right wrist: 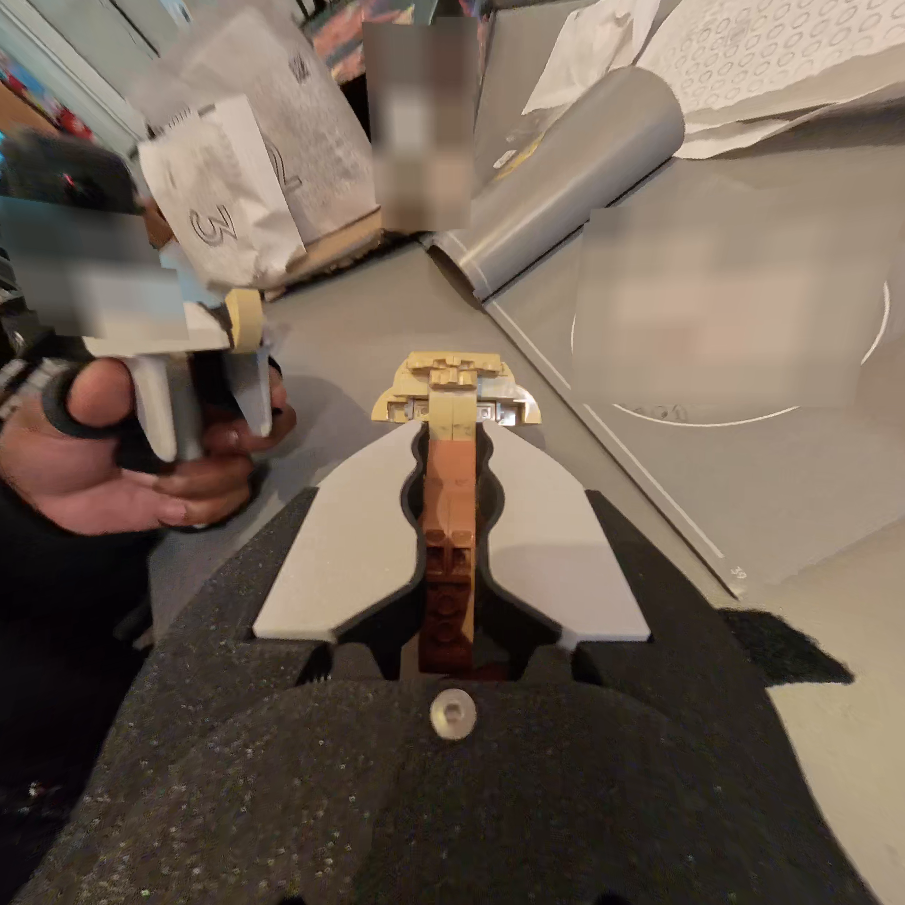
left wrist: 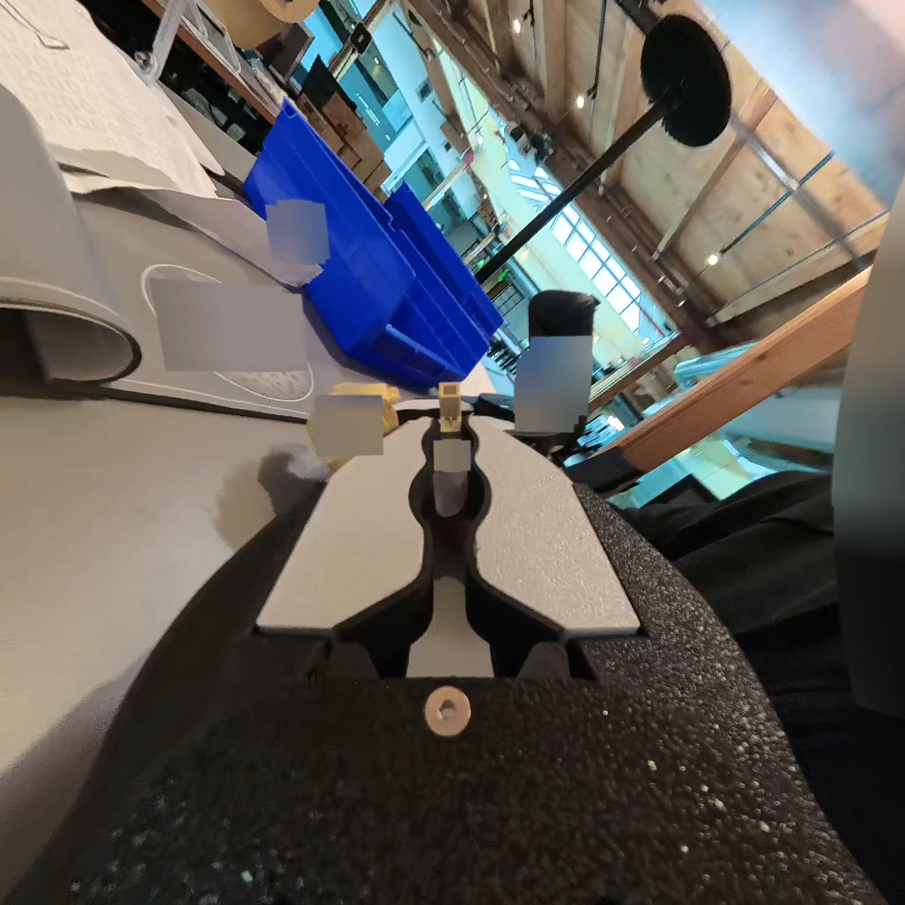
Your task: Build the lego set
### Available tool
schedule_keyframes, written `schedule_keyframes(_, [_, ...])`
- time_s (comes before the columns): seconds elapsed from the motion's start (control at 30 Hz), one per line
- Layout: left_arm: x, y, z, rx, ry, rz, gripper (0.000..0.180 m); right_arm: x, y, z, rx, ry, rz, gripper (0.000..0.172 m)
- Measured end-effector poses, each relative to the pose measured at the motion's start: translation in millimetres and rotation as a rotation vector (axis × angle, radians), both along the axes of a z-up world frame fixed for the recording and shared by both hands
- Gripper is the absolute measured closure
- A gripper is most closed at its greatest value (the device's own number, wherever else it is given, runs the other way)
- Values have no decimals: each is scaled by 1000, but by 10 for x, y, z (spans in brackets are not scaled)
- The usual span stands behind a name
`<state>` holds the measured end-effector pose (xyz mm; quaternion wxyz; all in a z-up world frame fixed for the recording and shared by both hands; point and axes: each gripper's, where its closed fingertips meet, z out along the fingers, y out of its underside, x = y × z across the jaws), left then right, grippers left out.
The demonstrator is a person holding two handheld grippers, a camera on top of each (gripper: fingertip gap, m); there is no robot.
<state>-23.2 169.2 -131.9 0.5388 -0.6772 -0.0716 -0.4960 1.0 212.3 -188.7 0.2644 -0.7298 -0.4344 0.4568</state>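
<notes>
Tan brick model (right wrist: 450,440) clamped in right hand-held gripper (right wrist: 450,431)

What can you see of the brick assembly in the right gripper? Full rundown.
The brick assembly is a plastic toy-brick build: a narrow stem running dark brown near the camera, then orange-brown, then tan, ending in a wider tan head with small grey pieces across it. The stem lies lengthwise between the right gripper's fingers, which close on both its sides; the head sticks out past the fingertips over the grey table.
</notes>
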Motion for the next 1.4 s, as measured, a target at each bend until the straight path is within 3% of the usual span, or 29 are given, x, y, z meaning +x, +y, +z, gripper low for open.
schedule_keyframes(0.2, [12,-30,-29,-1,47,-49,173,-35,-100,-23,159,-82,26,154])
schedule_keyframes(0.47, [-22,-61,16,30,25,-39,173,-19,-118,-23,167,-59,-48,154])
schedule_keyframes(0.67, [-33,-86,53,37,-38,-77,173,28,-219,2,202,-40,1,135])
schedule_keyframes(0.77, [-56,-86,69,37,-74,-86,173,78,-231,46,250,-14,15,129])
schedule_keyframes(1.13, [-74,-87,83,33,-116,-111,173,231,-23,448,503,50,65,131])
schedule_keyframes(1.3, [31,-176,114,36,-149,-188,173,112,-196,680,675,149,222,141])
schedule_keyframes(1.4, [149,-233,141,23,-225,-275,173,67,-448,757,880,273,470,152])
